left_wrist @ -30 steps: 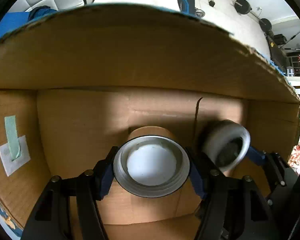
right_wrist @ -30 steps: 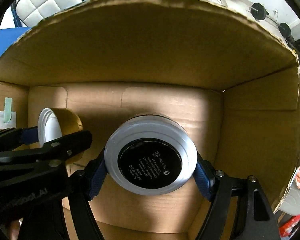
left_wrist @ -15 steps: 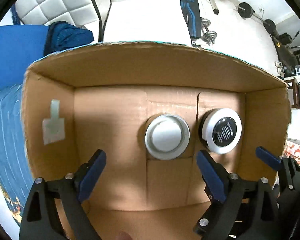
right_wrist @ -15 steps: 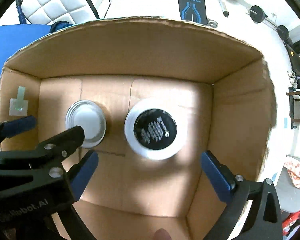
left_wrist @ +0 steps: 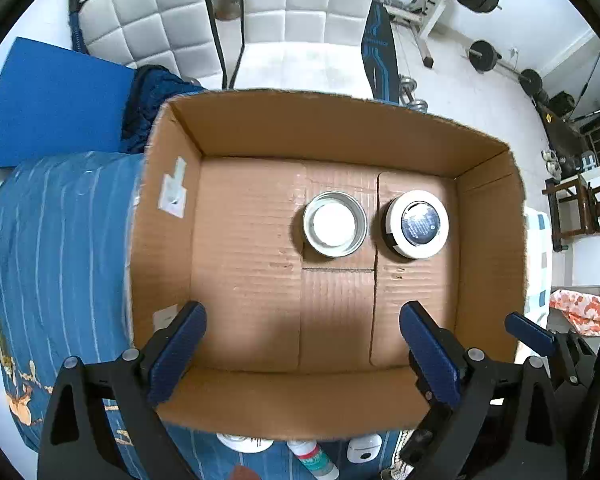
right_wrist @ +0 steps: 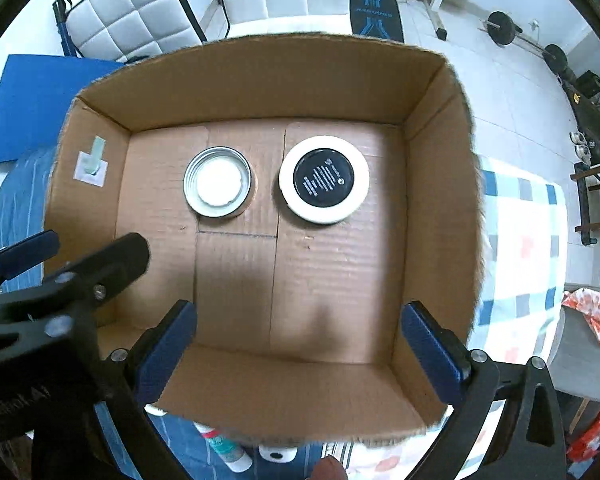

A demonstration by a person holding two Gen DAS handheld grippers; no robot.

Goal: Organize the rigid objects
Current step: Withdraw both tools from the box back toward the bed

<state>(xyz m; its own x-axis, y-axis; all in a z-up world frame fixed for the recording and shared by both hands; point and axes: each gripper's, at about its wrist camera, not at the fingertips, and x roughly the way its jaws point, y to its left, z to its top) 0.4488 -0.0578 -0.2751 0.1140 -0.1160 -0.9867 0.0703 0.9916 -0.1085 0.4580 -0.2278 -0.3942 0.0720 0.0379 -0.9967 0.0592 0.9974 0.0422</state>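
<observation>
Two round containers stand side by side on the floor of an open cardboard box [left_wrist: 300, 132] [right_wrist: 260, 92]. The left one is a metal-rimmed can with a white top [left_wrist: 335, 229] [right_wrist: 217, 181]; the right one is a white jar with a black label [left_wrist: 418, 224] [right_wrist: 324, 178]. My left gripper [left_wrist: 300, 316] hangs above the box's near side, its jaws opening, with nothing between them. My right gripper [right_wrist: 298, 314] is open and empty above the box, well clear of the jar. The left gripper [right_wrist: 84, 248] also shows at the left in the right wrist view.
The box rests on a blue striped cloth [left_wrist: 60, 260]; a checked cloth [right_wrist: 520, 240] lies to its right. A small bottle [left_wrist: 312, 456] and white items [left_wrist: 364, 448] lie just past the box's near wall. White padded chairs [left_wrist: 300, 8] and weights [left_wrist: 484, 56] are beyond.
Both grippers let go of their containers, opened wide and rose out of the box. The can and the jar stay on the box floor.
</observation>
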